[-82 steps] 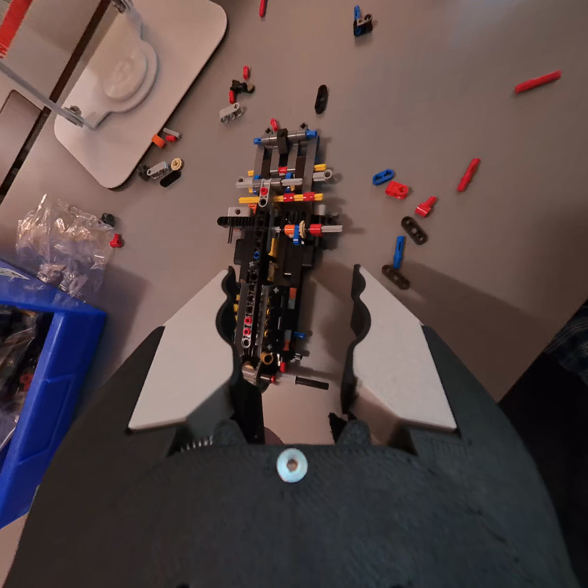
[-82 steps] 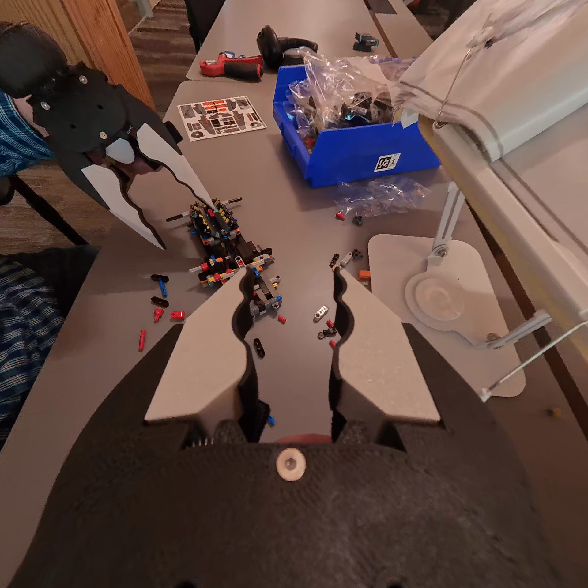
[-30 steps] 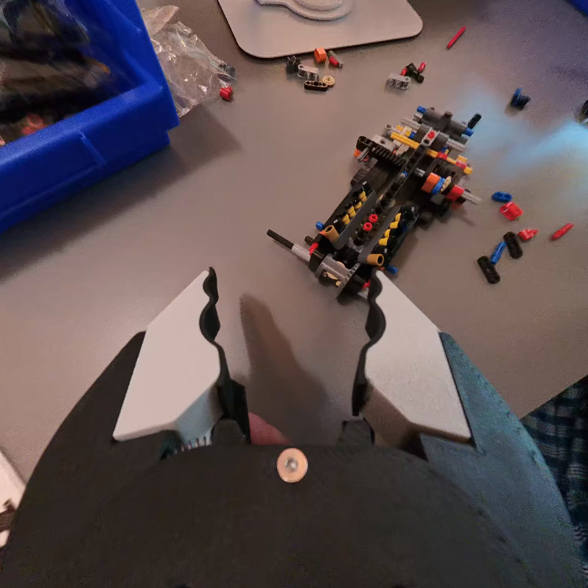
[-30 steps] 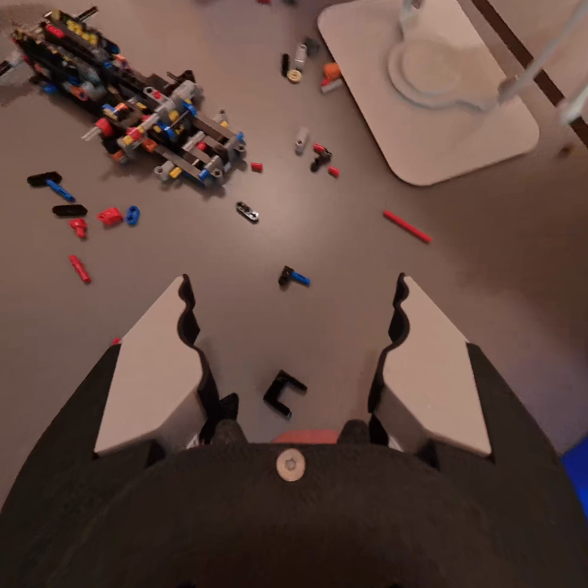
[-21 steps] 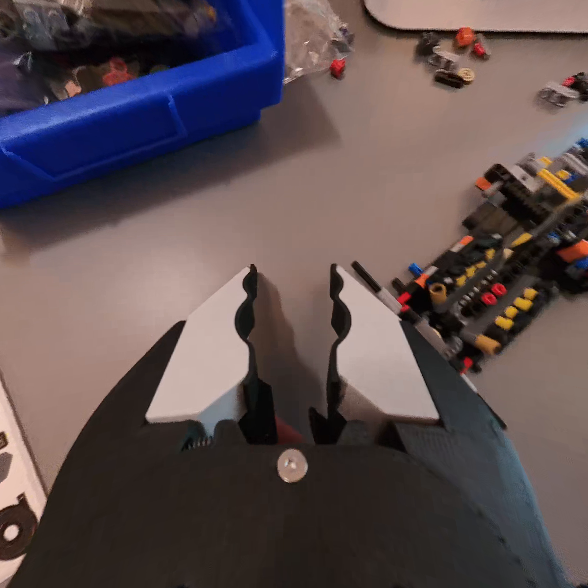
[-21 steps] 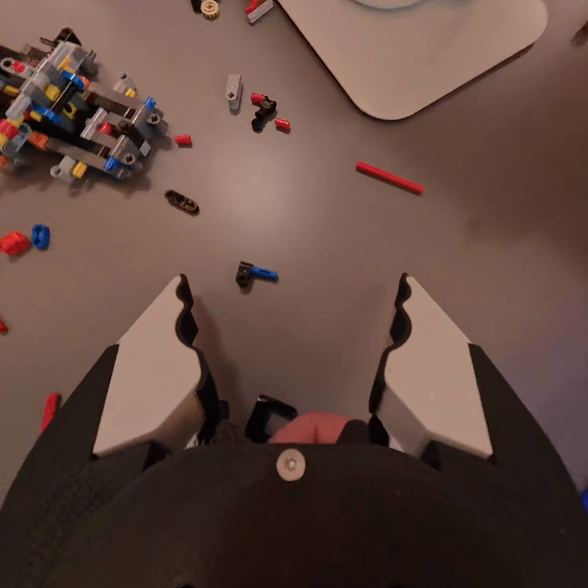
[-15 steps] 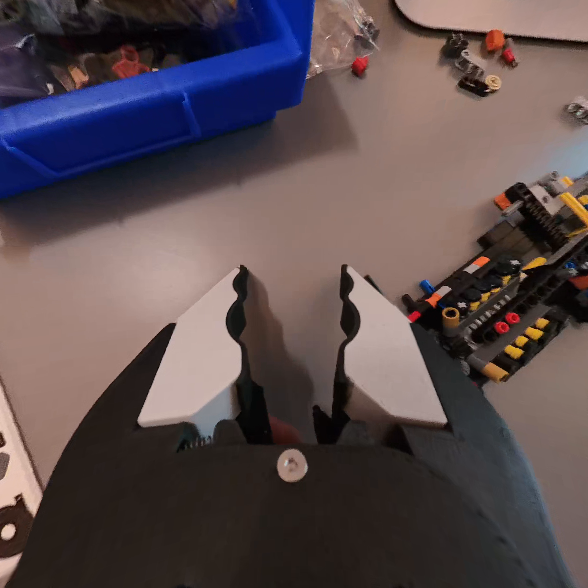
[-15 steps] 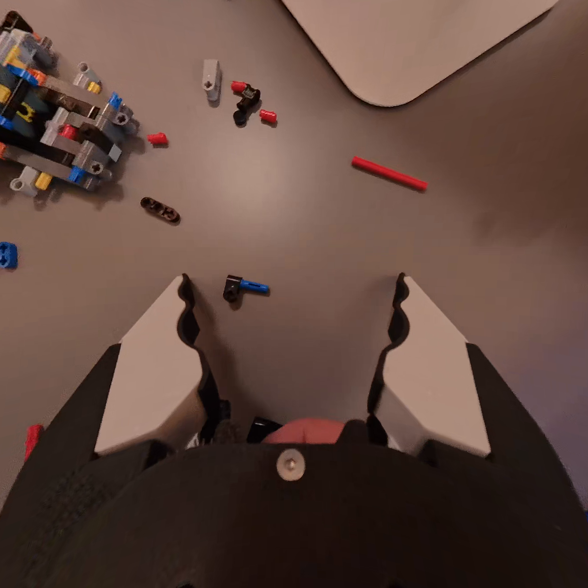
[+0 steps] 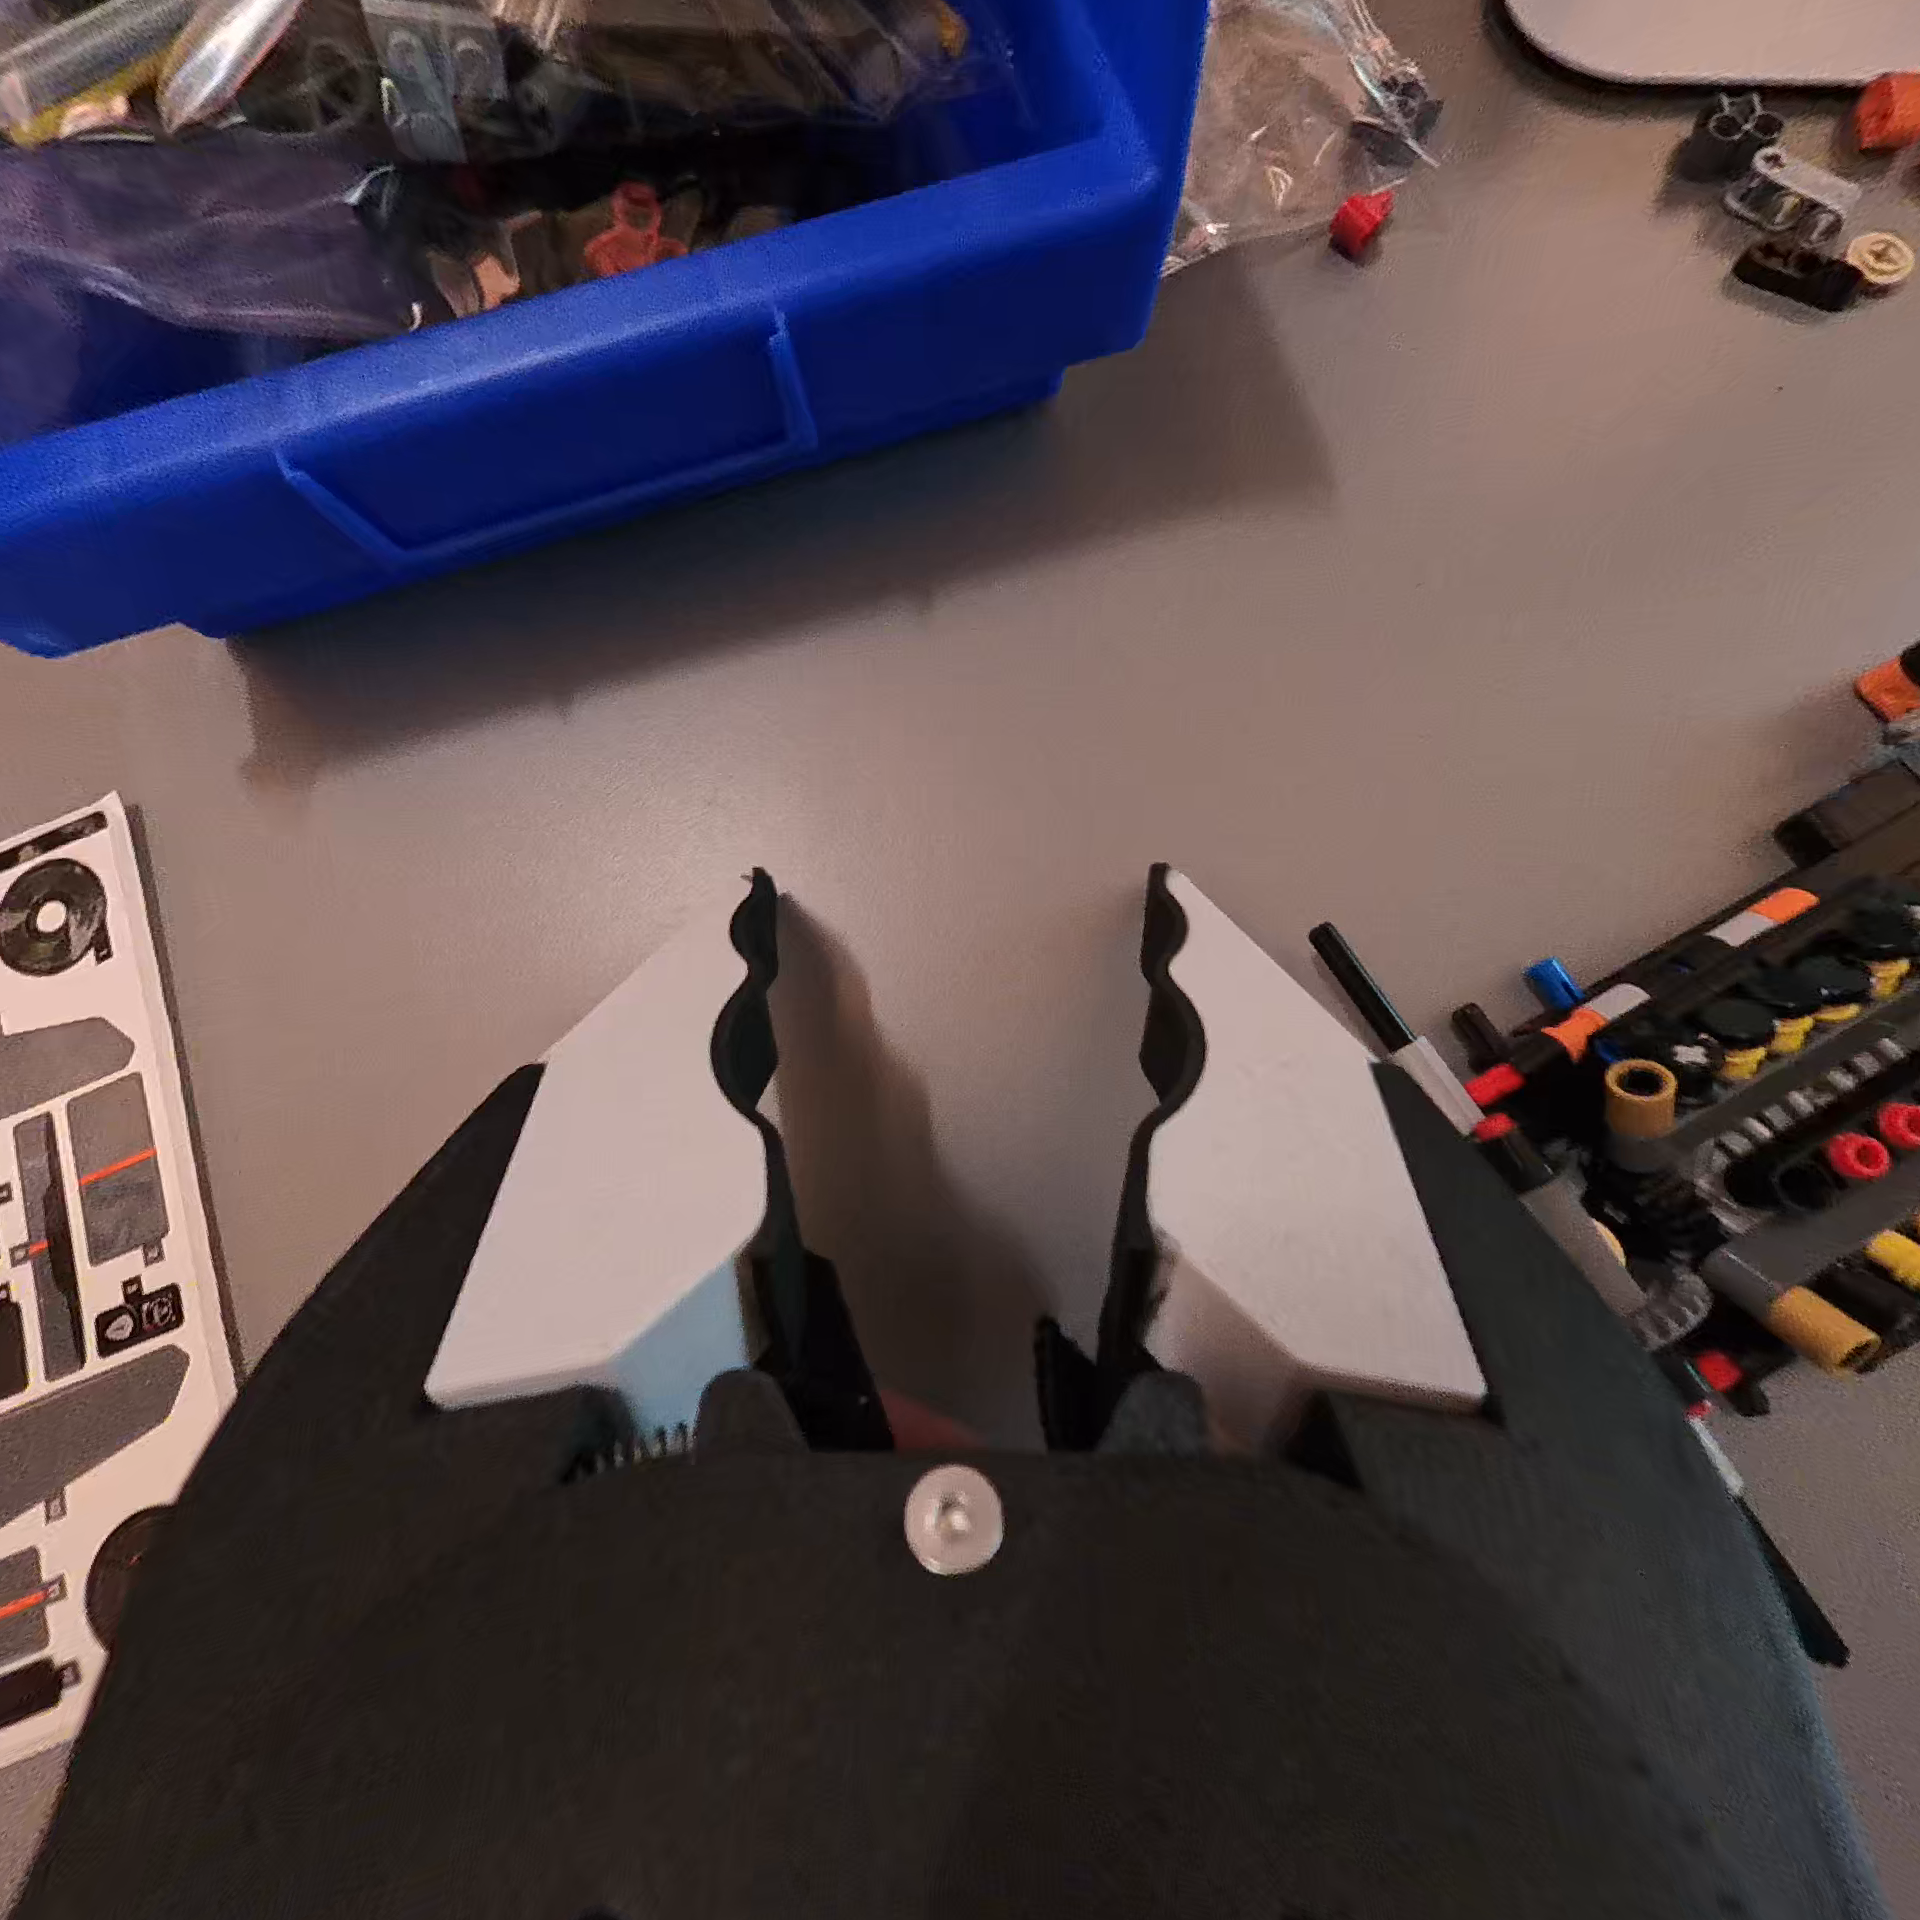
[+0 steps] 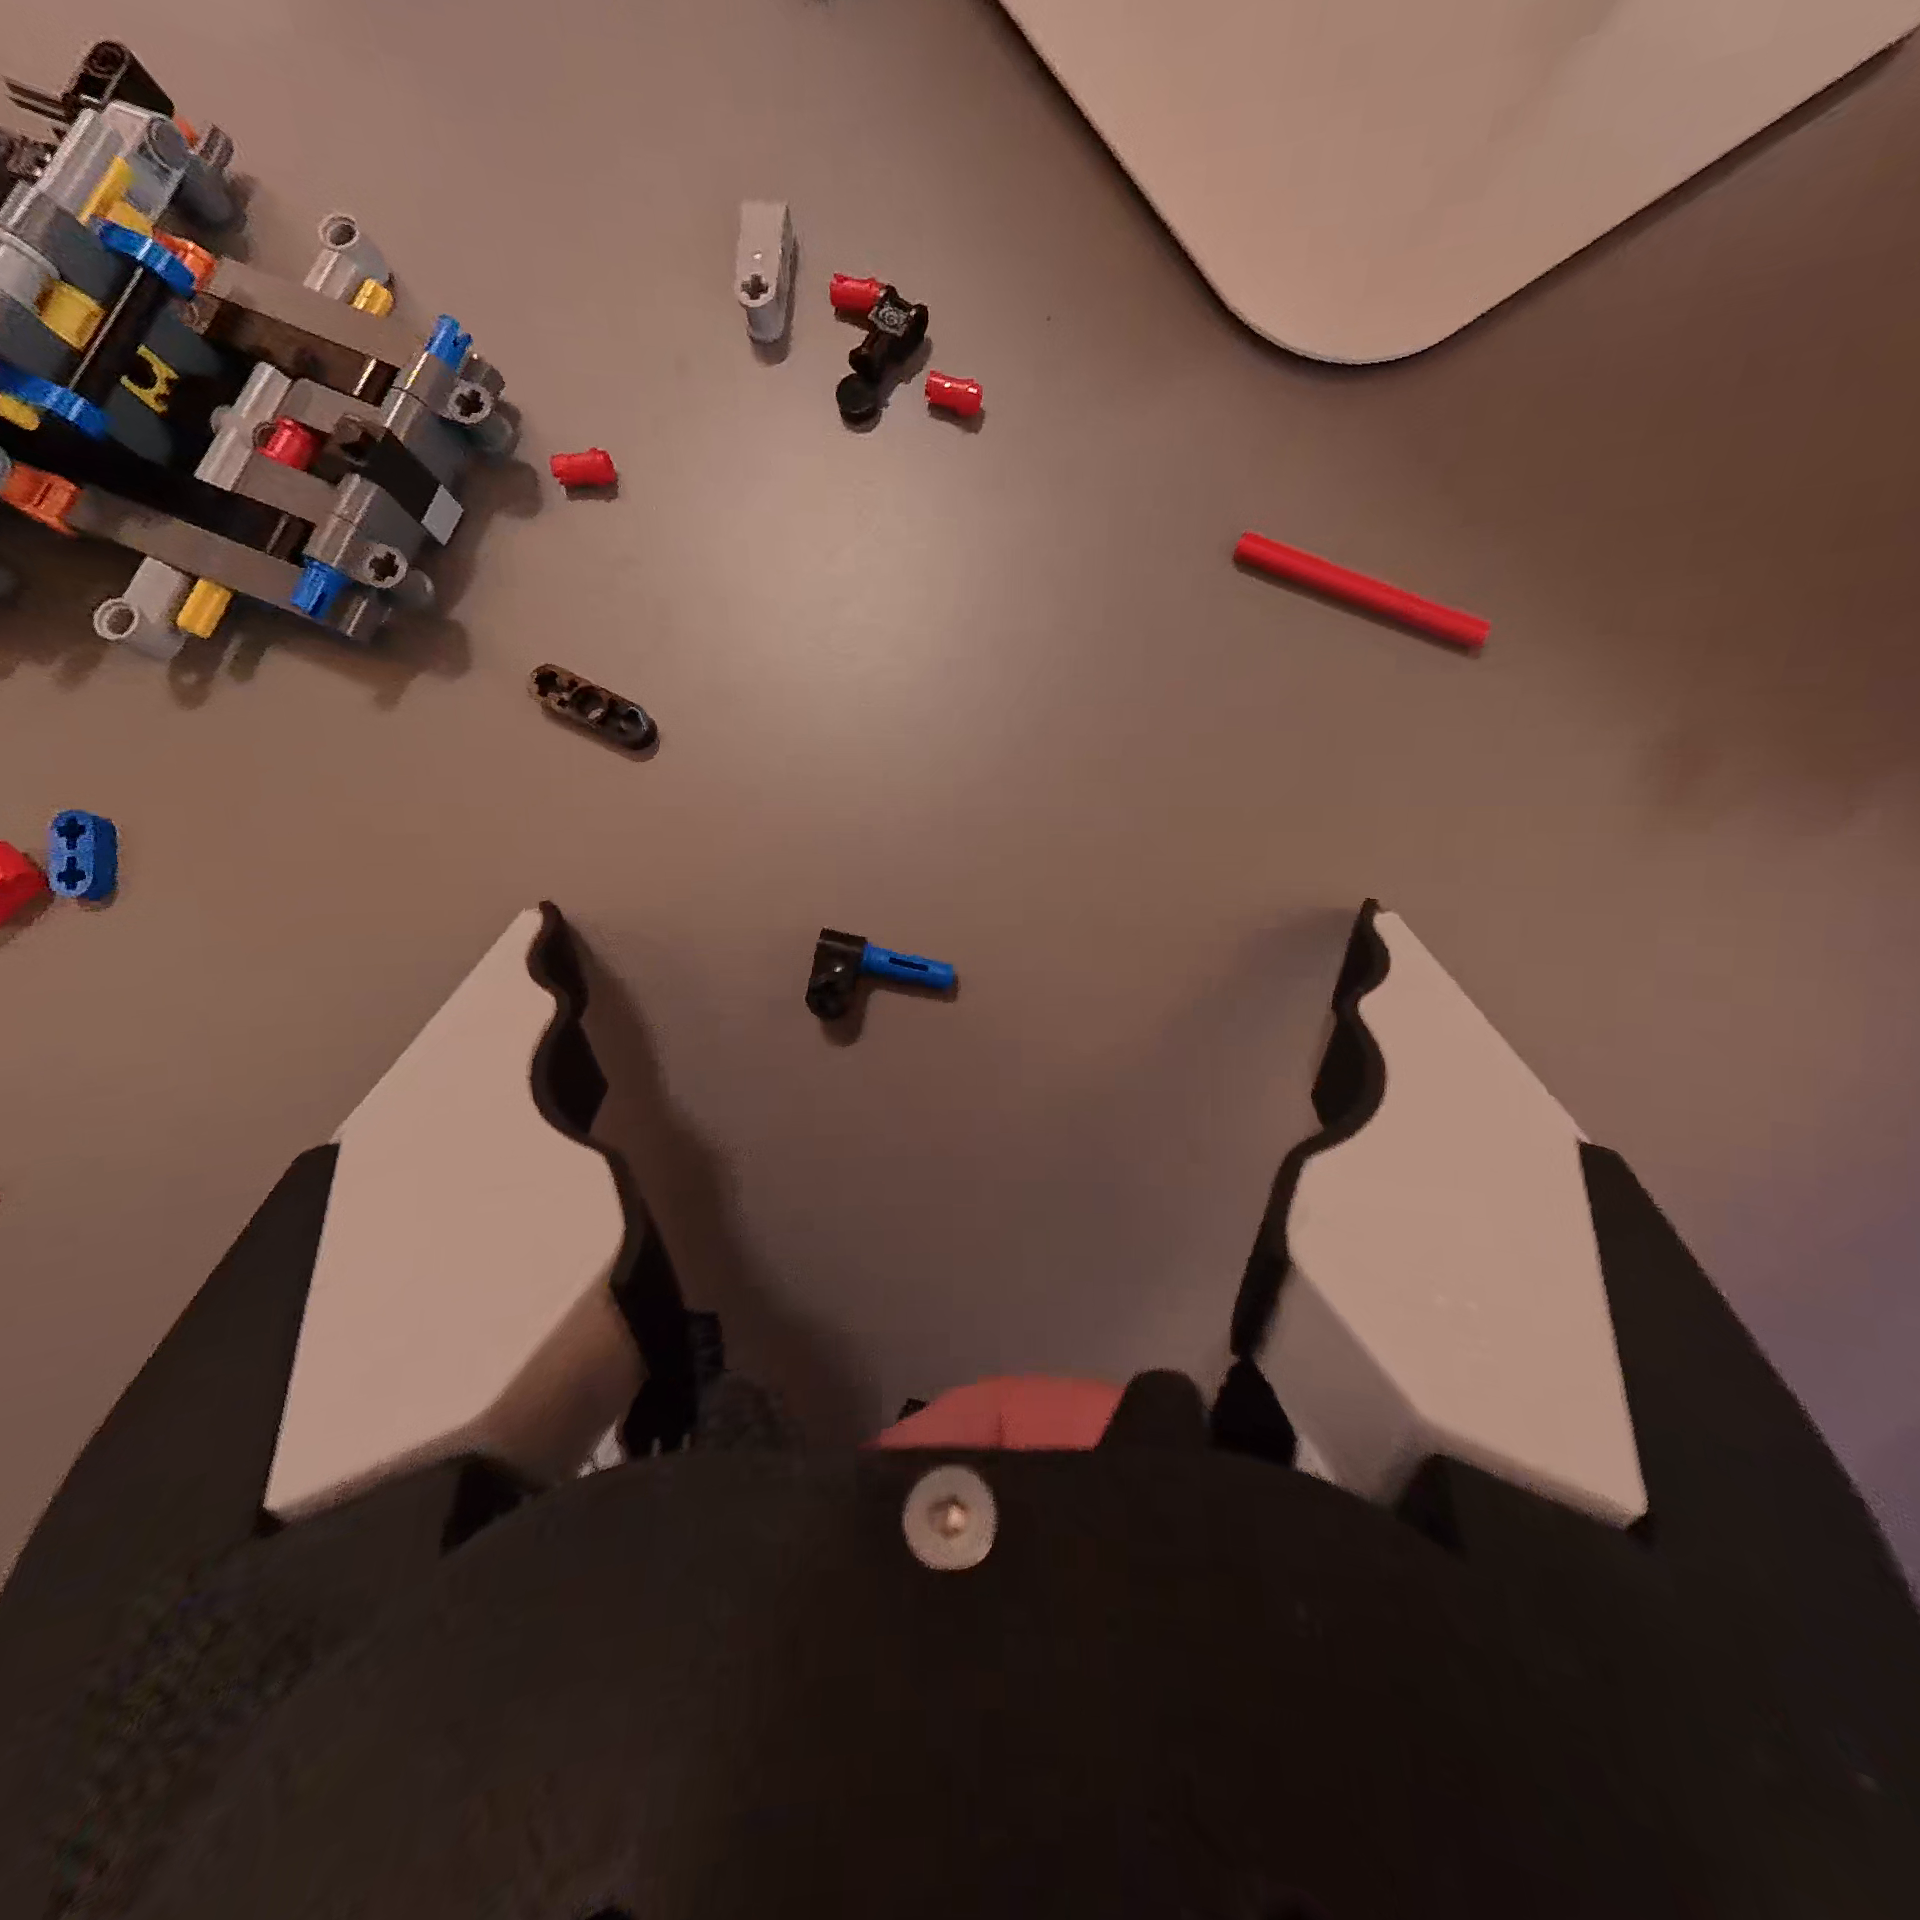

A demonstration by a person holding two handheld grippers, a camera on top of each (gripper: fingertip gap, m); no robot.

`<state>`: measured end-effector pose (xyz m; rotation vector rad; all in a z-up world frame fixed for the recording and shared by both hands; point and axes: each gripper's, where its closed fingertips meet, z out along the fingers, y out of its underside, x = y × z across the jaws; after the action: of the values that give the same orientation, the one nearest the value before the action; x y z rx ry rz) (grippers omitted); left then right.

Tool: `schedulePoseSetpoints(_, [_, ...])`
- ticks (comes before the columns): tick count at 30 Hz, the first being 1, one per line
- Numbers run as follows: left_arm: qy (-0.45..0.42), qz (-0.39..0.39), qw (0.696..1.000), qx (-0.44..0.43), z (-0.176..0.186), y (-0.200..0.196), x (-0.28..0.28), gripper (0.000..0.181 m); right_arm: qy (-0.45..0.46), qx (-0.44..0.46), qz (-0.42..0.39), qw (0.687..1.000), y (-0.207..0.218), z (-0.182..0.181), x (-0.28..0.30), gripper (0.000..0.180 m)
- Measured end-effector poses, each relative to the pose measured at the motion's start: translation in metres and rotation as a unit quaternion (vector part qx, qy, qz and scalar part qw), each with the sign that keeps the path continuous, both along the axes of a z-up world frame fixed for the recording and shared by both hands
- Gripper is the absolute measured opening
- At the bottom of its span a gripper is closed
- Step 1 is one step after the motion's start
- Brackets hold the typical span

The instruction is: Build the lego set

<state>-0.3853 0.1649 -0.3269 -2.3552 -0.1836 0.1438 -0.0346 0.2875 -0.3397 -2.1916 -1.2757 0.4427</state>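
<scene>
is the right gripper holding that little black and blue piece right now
No. The right gripper is open and empty, and the black and blue piece lies on the table between its fingertips, untouched.

The desk [image 9: 1039, 727] is showing a smooth, matt grey top. The bin [image 9: 582, 416] is gleaming as glossy blue plastic, crinkled clear bags [image 9: 1288, 114] shining beside it. The left tool [image 9: 956, 894] is wearing rough black printed plastic with matt pale fingers [image 9: 644, 1143]. The sticker sheet [image 9: 83, 1195] is looking papery.
</scene>
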Motion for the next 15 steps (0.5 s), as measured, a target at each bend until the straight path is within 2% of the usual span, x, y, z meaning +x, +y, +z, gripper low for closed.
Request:
schedulePoseSetpoints(4, [0.011,0.014,1.000,0.004,0.001,0.000,-0.003,0.070,-0.002,0.011,0.003,1.000,0.000,0.001,-0.003,0.146])
schedulePoseSetpoints(7, [0.002,0.022,1.000,0.003,0.000,-0.002,-0.002,0.067,0.000,0.002,-0.003,1.000,-0.004,0.000,-0.005,0.141])
schedulePoseSetpoints(9, [-0.010,0.022,1.000,0.002,0.000,-0.003,-0.002,0.059,-0.004,0.007,-0.012,1.000,-0.001,0.001,-0.004,0.139])
schedulePoseSetpoints(10, [-0.009,0.017,1.000,0.001,0.000,-0.004,-0.002,0.060,-0.009,0.027,-0.020,0.999,0.004,0.005,-0.003,0.139])
schedulePoseSetpoints(11, [-0.008,0.004,1.000,0.004,0.000,-0.004,0.000,0.069,-0.008,0.050,-0.020,0.998,0.008,0.011,-0.002,0.131])
schedulePoseSetpoints(12, [-0.013,-0.005,1.000,0.013,0.003,-0.003,0.002,0.078,-0.002,0.061,-0.006,0.998,0.007,0.018,-0.004,0.132])
schedulePoseSetpoints(14, [-0.036,-0.036,0.997,0.050,0.016,0.001,0.012,0.079,0.034,0.050,0.018,0.998,-0.001,0.031,-0.012,0.154])
schedulePoseSetpoints(15, [-0.043,-0.045,0.996,0.071,0.026,0.002,0.014,0.079,0.057,0.042,0.020,0.997,-0.003,0.038,-0.016,0.151])
